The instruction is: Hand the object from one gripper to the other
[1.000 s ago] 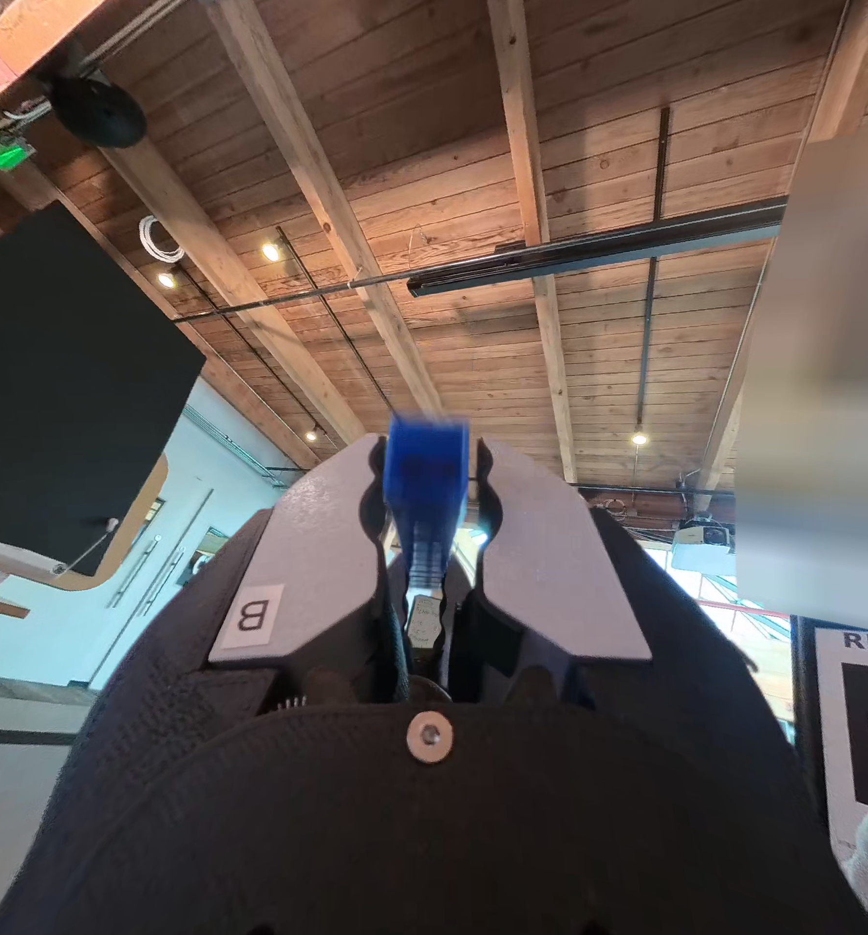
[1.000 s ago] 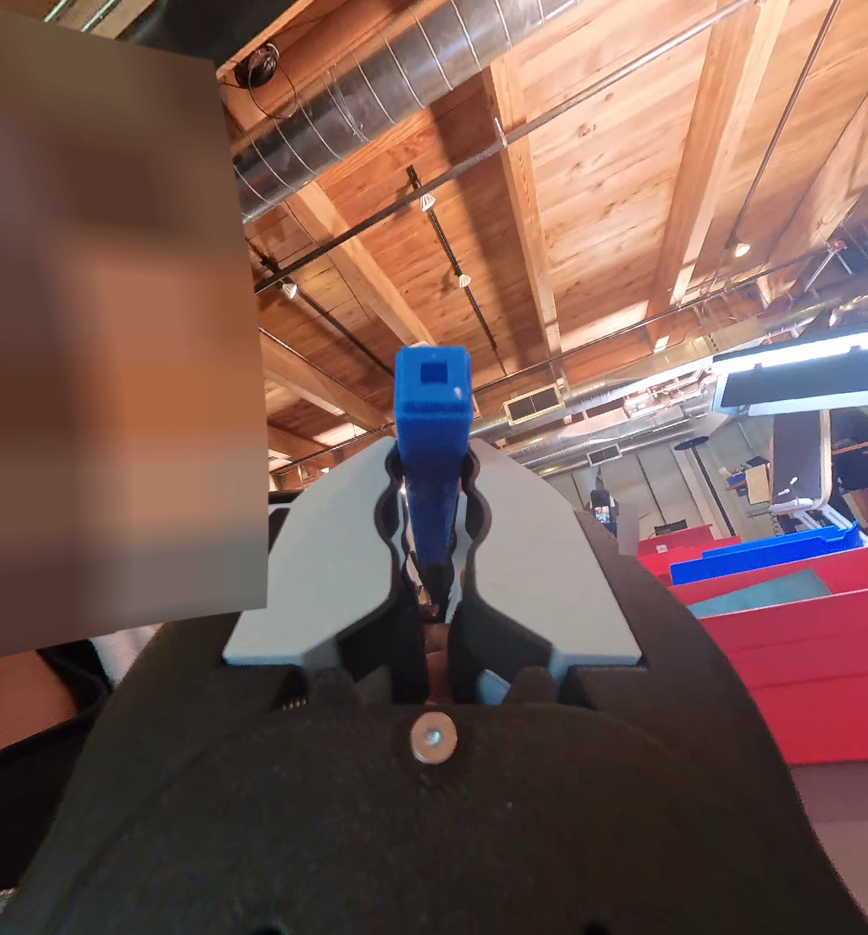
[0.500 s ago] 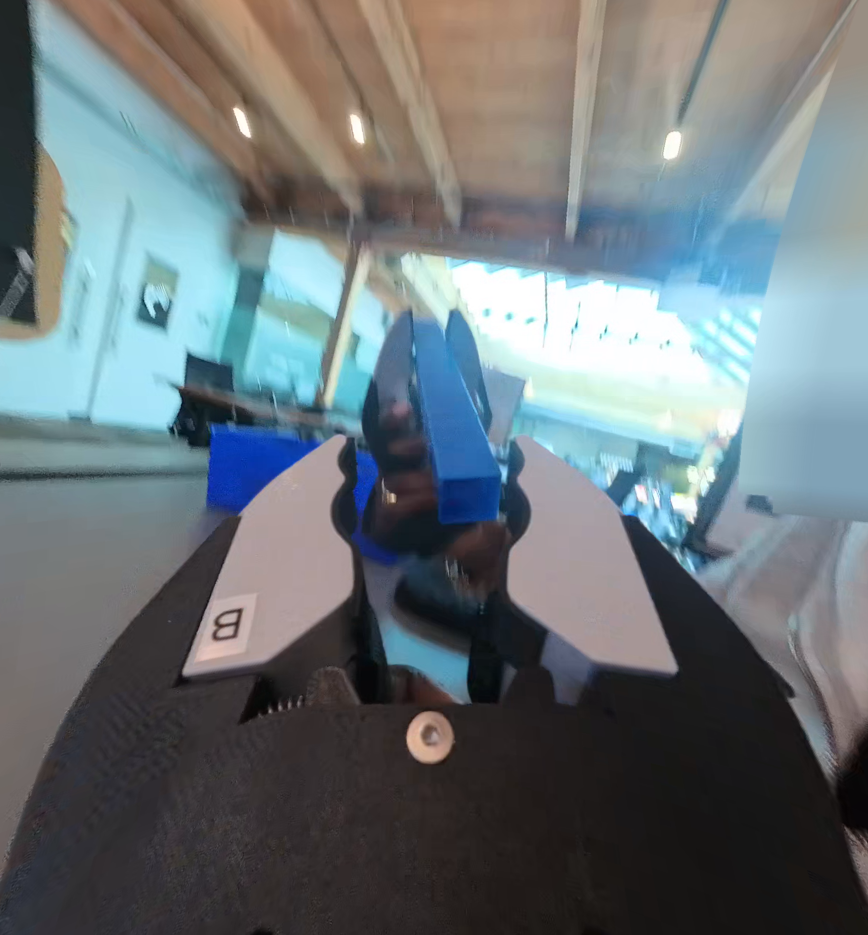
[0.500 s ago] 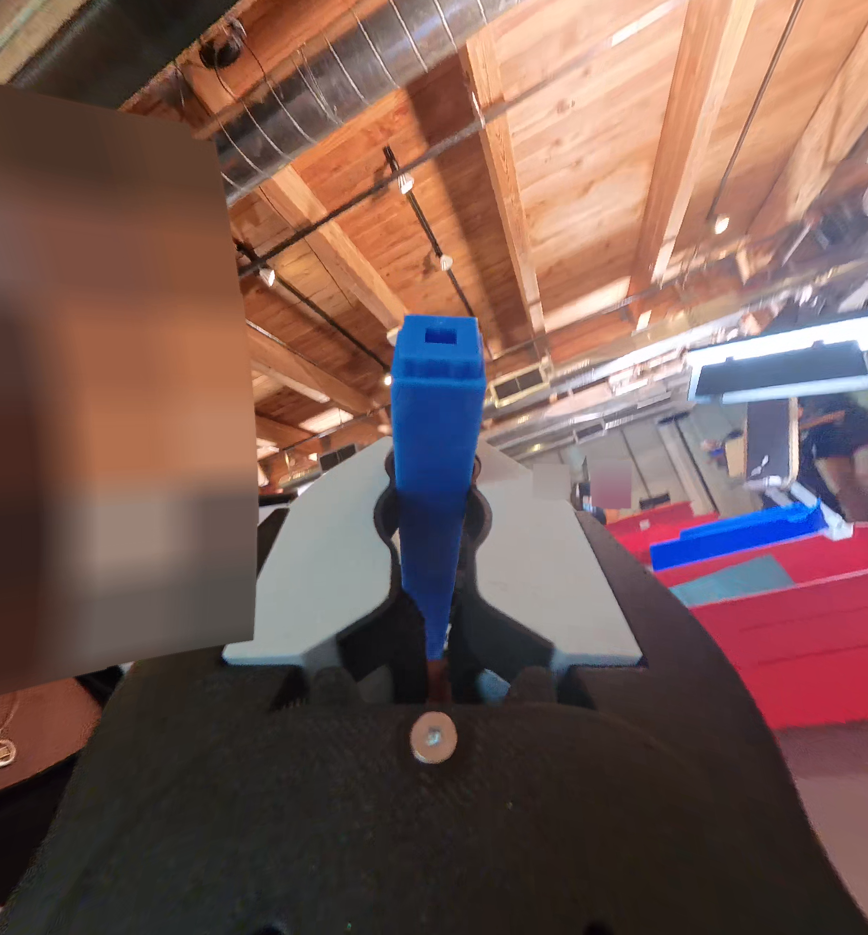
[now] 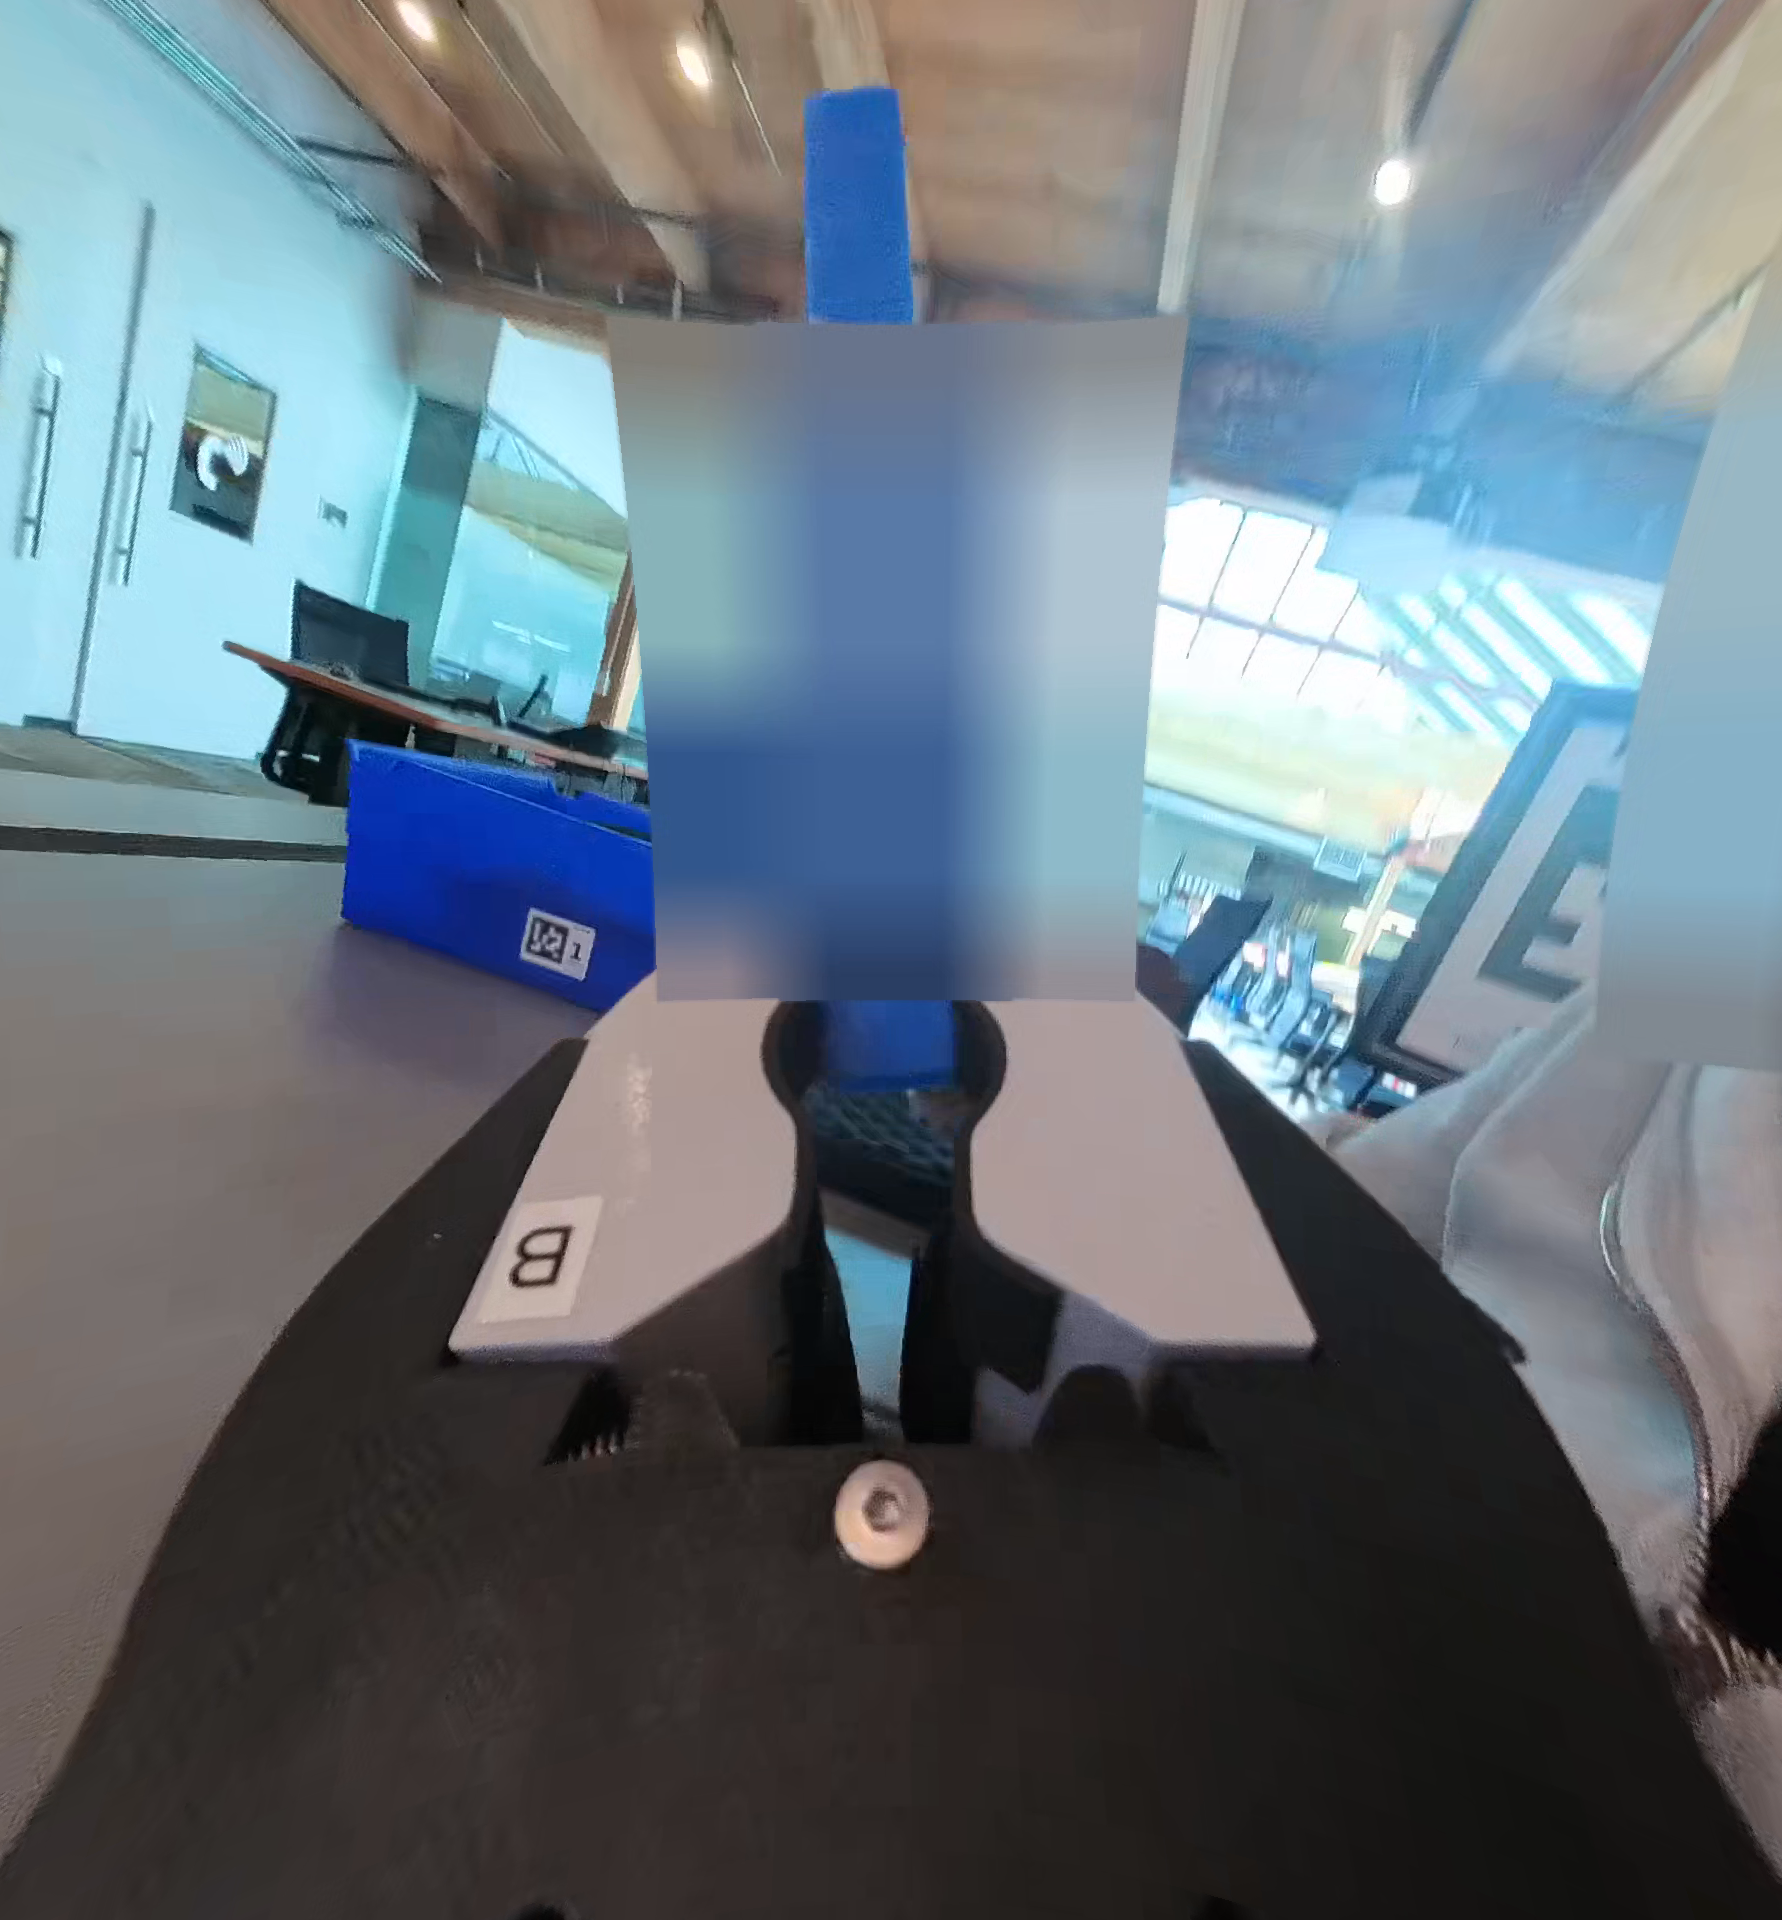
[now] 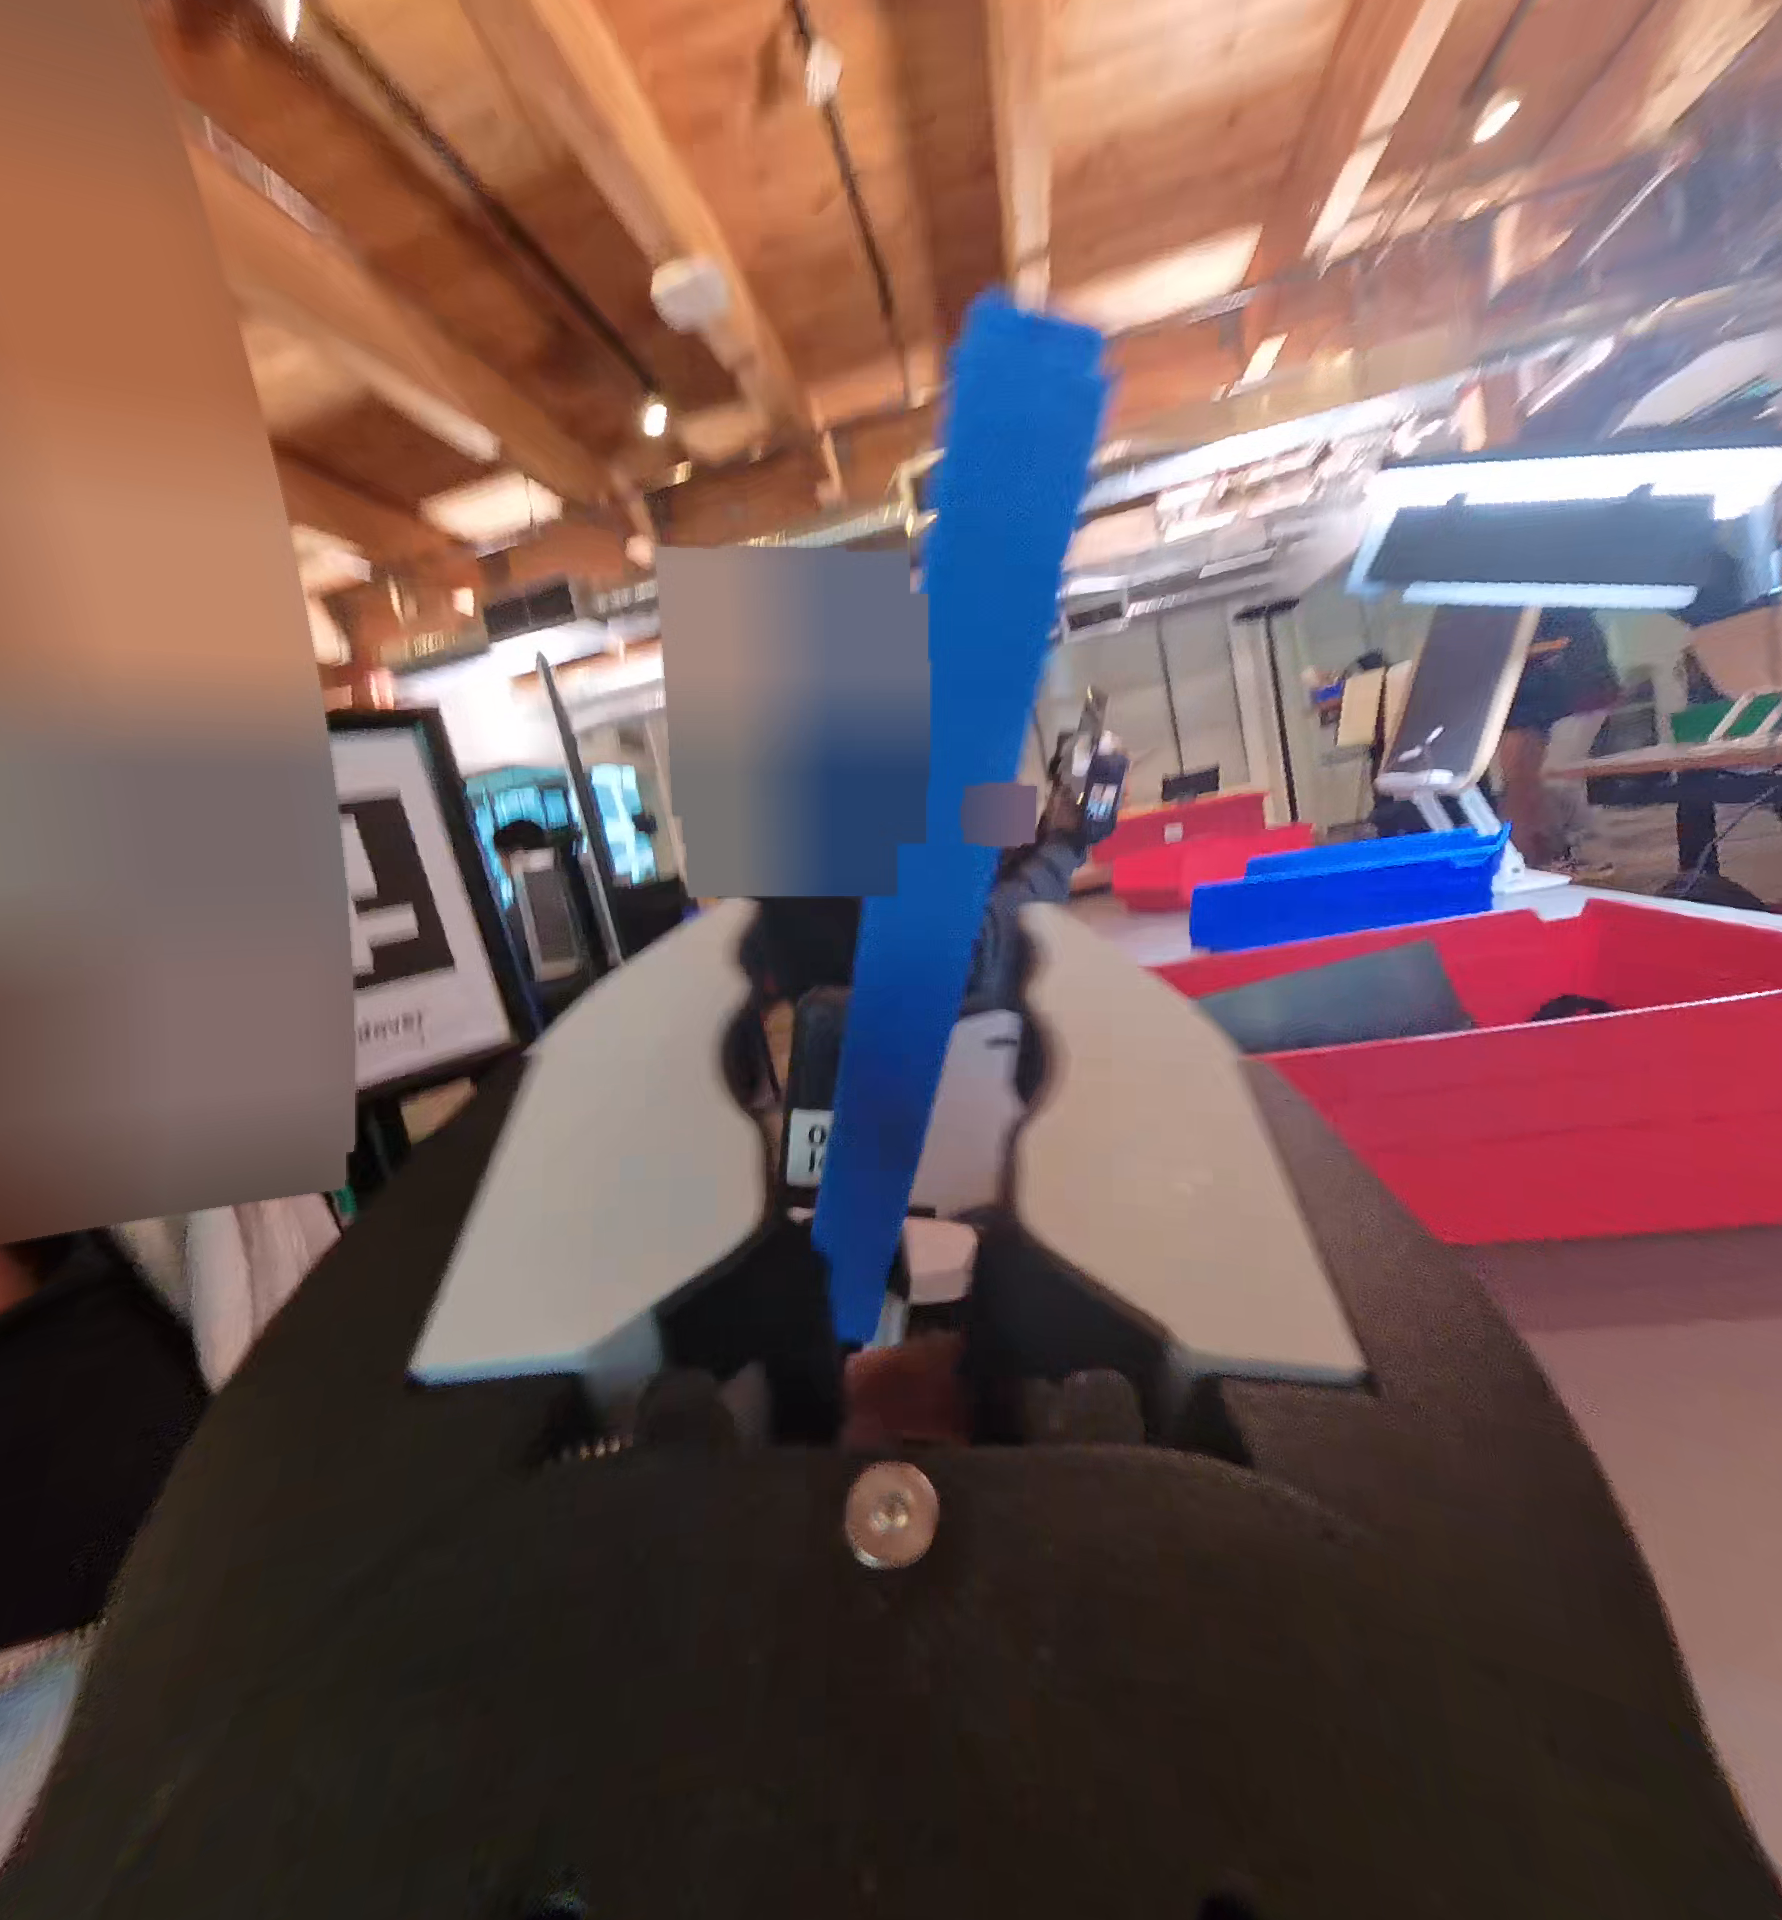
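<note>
The object is a long blue bar (image 5: 856, 197). In the left wrist view it stands upright between my left gripper's (image 5: 885, 1029) grey fingers (image 5: 658, 1174), which are closed against its lower end. A blur patch hides the bar's middle and the fingertips. In the right wrist view the same bar (image 6: 1001, 499) leans to the right between the fingers (image 6: 1157, 1143) of my right gripper (image 6: 887, 914). Those fingers are spread wide, with clear gaps on both sides of the bar. A grey and black part, likely the left gripper (image 6: 970, 1101), shows just behind the bar.
A blue bin (image 5: 471, 862) sits on the grey table (image 5: 139, 1039) ahead on the left. Red bins (image 6: 1541, 1122) and blue bins (image 6: 1344, 894) stand to the right. A framed black-and-white sign (image 6: 399, 894) stands on the left. The person's light sleeve (image 5: 1593, 1299) is close on the right. My right fingertips sit around 8 cm from my left ones.
The right gripper was shut on the bar and has opened. The left gripper was open half a second ago and has closed on the bar. Both views swung down from the ceiling.
</note>
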`<state>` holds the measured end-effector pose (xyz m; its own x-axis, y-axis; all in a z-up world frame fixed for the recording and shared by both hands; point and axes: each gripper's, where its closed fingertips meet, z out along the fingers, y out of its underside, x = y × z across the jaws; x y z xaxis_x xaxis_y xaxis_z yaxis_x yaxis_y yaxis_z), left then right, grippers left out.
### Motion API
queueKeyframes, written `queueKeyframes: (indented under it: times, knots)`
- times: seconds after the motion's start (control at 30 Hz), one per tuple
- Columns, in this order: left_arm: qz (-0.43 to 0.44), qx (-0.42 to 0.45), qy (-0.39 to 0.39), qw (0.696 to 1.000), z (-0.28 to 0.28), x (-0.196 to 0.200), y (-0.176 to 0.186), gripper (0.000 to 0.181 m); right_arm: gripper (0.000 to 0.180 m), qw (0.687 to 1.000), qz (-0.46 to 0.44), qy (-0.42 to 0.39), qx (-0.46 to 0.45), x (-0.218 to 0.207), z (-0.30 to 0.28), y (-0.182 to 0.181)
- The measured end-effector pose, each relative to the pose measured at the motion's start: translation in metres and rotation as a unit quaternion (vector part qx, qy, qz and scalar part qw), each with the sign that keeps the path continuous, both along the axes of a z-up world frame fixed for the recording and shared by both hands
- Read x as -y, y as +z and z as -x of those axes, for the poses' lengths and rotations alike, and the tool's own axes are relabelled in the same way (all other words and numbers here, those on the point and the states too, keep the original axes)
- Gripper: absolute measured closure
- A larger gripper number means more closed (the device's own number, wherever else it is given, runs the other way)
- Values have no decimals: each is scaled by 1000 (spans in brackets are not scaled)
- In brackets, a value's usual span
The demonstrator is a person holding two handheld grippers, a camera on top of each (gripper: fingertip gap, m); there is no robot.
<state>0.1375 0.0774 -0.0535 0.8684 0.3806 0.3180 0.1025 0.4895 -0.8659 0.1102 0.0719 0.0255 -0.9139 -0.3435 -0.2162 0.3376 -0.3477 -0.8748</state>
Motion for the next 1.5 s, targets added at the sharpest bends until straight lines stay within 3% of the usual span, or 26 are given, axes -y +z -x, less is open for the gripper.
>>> queueKeyframes:
  times: [0.17,0.23,0.27,0.33,0.4,0.47,0.53,0.6,0.67,0.7,0.87,0.9,1.0,1.07,1.13,1.23,1.37,1.4,1.5]
  knots:
    - [35,8,-14,999,1,-12,-9,157,158,999,-19,-4,-37,2,-4,-7]
    - [58,13,-16,998,2,-12,-10,140,159,999,-36,2,-37,2,-4,-11]
    - [69,13,-21,997,1,-13,-10,140,158,998,-46,5,-44,4,-6,-13]
    - [91,10,-24,996,0,-15,-11,159,158,997,-58,19,-56,7,-13,-17]
    - [94,2,-17,995,1,-16,-10,159,158,997,-53,29,-49,10,-18,-17]
    - [70,-1,-18,997,0,-15,-5,159,140,995,-79,44,-51,16,-23,-26]
    - [65,4,-30,997,0,-16,-4,159,156,988,-121,68,-62,21,-30,-40]
    - [82,2,-26,996,0,-15,-6,158,157,987,-126,70,-72,22,-33,-42]
    - [92,2,-17,996,0,-11,-5,147,157,986,-130,67,-80,21,-33,-43]
    - [90,-3,-22,996,-1,-10,-2,159,157,985,-133,69,-82,22,-33,-44]
    - [89,-5,-17,996,-1,-12,-1,159,157,982,-147,86,-78,25,-39,-51]
    - [89,-3,-19,996,-1,-12,-2,157,157,981,-152,85,-84,26,-39,-53]
    - [91,5,-17,996,1,0,3,119,157,979,-157,74,-109,25,-39,-54]
    - [73,-5,-14,997,1,11,19,111,157,976,-166,79,-114,25,-40,-57]
    - [80,-20,-13,996,0,13,34,116,157,971,-188,92,-120,27,-45,-66]
    - [135,-46,-25,990,-4,4,40,159,157,963,-211,98,-137,32,-52,-76]
    - [118,-52,-13,992,-2,7,55,159,148,965,-208,94,-126,33,-49,-76]
    - [108,-50,-8,993,-1,10,59,159,157,961,-222,99,-132,33,-50,-81]
    - [109,-57,4,992,0,16,65,154,158,956,-235,98,-144,33,-51,-85]
